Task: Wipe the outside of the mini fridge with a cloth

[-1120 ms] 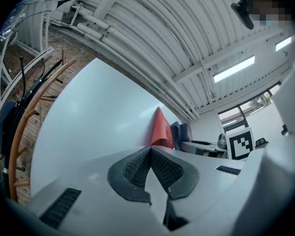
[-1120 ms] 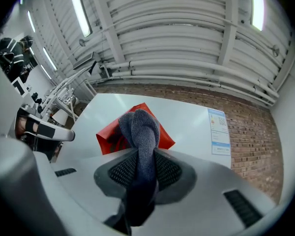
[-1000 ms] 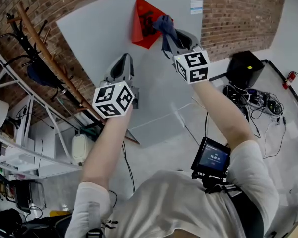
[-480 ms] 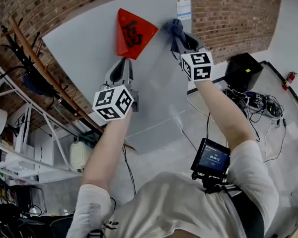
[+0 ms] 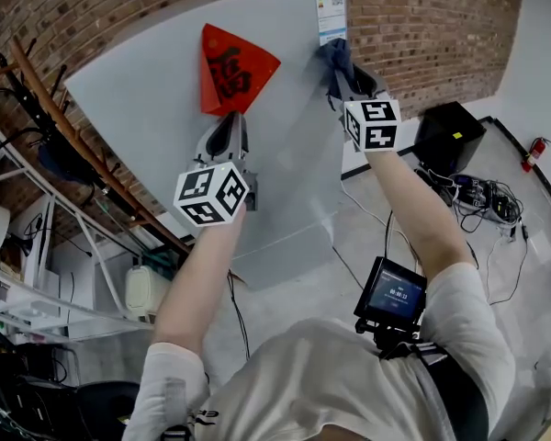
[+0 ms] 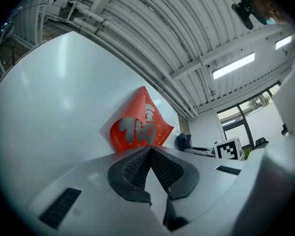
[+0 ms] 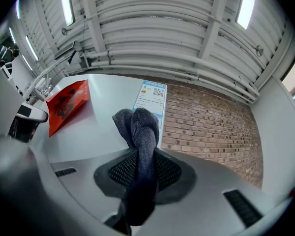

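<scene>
We clamp dark cloth (image 7: 140, 132) in right gripper (image 7: 140, 170), against white mini fridge (image 5: 147, 81). Energy label (image 5: 330, 9) with QR code at cloth's 12 o'clock. Left gripper (image 6: 148, 163) pinched together, empty, red 福 sticker (image 5: 228, 70) at its 12.

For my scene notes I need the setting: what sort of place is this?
Probably a workshop or lab in an industrial-style building: a bare brick wall, metal shelving racks, and loose cables lying on the floor.
</scene>
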Tool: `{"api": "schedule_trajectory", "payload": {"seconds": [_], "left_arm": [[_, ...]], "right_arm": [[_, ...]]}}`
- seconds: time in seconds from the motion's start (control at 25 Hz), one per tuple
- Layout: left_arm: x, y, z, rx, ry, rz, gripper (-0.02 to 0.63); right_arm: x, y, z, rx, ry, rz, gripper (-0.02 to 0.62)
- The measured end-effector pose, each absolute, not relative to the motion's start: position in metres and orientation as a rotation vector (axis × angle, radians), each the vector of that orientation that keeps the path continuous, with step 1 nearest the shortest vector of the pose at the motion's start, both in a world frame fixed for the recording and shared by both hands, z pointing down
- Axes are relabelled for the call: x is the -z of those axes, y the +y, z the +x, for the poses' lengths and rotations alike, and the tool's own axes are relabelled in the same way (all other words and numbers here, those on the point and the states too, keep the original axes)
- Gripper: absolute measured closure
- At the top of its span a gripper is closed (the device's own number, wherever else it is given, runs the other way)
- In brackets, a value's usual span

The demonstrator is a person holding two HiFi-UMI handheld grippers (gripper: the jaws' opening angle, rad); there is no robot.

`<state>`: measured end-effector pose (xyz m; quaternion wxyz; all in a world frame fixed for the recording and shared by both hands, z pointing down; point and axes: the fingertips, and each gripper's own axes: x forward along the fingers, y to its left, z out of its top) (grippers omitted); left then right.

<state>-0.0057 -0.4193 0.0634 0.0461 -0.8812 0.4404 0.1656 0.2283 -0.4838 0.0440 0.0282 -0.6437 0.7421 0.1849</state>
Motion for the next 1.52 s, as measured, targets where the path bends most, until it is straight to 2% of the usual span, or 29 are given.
{"api": "schedule_trajectory", "payload": {"seconds": [0.24,0.44,0.72,1.04,1.52], "left_arm": [[-0.067,-0.416,-0.013,-0.499,1.35,-2.685,0.603],[-0.076,-0.409,-0.037,-0.488,1.378,-2.692,0.603],[-0.092,-0.388,-0.088,-0.475,1.419,-2.7,0.603],[-0.113,-0.362,-0.178,-0.446,1.531,-2.653,0.603],[-0.145,-0.341,-0.292,-0.405,1.685,-2.598,0.601]], "right_arm": [[-0.046,-0.474,0.221,-0.561,2.3,-1.961,0.512],[-0.058,-0.455,0.183,-0.61,2.356,-1.918,0.512],[-0.084,-0.419,0.088,-0.685,2.459,-1.798,0.512],[-0.111,-0.392,-0.034,-0.675,2.574,-1.643,0.512],[-0.142,-0.387,-0.199,-0.678,2.719,-1.435,0.512]]}}
